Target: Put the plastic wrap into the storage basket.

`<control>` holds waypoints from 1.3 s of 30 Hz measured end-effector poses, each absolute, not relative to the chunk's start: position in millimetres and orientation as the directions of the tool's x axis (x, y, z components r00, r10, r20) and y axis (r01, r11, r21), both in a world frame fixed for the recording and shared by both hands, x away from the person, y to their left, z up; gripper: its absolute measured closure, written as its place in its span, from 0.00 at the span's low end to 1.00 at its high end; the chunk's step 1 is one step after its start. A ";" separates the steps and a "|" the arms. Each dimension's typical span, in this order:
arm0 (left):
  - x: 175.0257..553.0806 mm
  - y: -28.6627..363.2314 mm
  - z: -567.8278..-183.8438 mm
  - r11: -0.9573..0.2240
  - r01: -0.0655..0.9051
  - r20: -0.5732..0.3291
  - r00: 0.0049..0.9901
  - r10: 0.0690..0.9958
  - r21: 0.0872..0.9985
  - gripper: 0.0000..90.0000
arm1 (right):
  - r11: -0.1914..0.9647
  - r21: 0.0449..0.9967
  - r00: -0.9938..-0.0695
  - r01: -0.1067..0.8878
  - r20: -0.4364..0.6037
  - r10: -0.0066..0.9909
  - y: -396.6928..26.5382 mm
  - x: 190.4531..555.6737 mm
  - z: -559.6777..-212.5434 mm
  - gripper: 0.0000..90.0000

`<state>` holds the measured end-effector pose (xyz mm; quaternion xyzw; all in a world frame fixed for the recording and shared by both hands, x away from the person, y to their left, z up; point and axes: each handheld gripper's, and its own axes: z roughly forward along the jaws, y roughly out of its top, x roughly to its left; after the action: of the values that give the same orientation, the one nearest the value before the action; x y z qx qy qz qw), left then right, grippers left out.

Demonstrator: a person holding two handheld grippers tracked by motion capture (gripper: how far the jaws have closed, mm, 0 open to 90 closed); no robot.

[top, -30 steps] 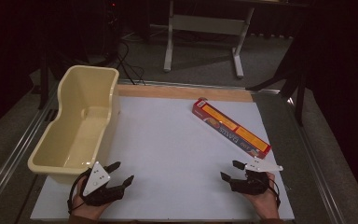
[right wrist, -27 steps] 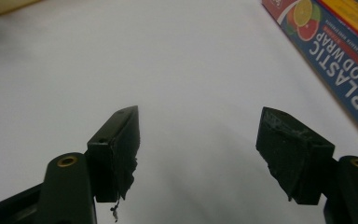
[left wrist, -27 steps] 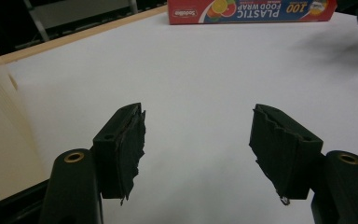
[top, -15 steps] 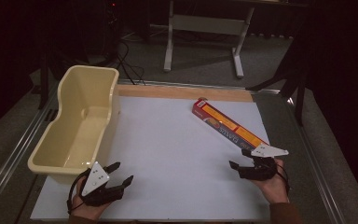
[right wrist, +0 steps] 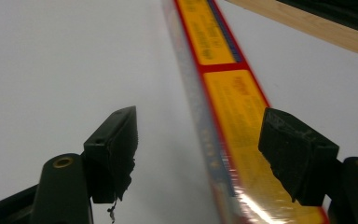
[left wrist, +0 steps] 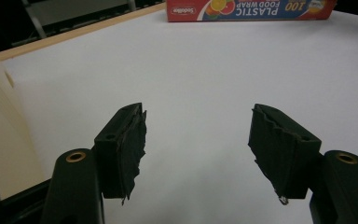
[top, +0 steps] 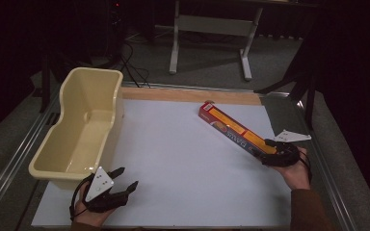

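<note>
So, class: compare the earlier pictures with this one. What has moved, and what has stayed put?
The right gripper has moved up the table to the near end of the box. Its fingers have just been opening and now straddle the box without pressing on it. The left gripper, open, stayed by the tub. Box and tub have not shifted.
</note>
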<state>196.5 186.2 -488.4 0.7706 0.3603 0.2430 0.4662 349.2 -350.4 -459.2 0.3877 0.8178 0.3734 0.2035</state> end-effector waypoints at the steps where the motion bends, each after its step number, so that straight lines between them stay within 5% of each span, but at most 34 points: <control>1: 196.5 186.2 -488.4 -0.305 0.328 0.039 0.622 0.782 0.894 0.40 | 0.413 0.768 -0.611 0.490 -0.035 0.791 -352.5 351.6 -459.3 0.31; 27: 196.8 186.5 -488.0 -0.299 0.323 0.031 0.630 0.776 0.898 0.40 | 0.445 0.656 -0.620 0.609 0.044 0.784 -358.9 413.3 -492.9 0.26; 37: 196.7 185.7 -488.1 -0.302 0.318 0.036 0.633 0.773 0.899 0.40 | 0.530 0.579 -0.685 0.620 0.071 0.725 -344.9 401.6 -482.9 0.39; 39: 196.9 184.4 -488.3 -0.309 0.318 0.041 0.634 0.772 0.896 0.40 | 0.585 0.541 -0.701 0.604 0.011 0.713 -335.3 398.1 -482.2 0.38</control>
<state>196.9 184.4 -488.3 0.7720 0.3531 0.2413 0.4701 398.1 -335.3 -482.2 0.3726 0.8842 0.2619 0.1040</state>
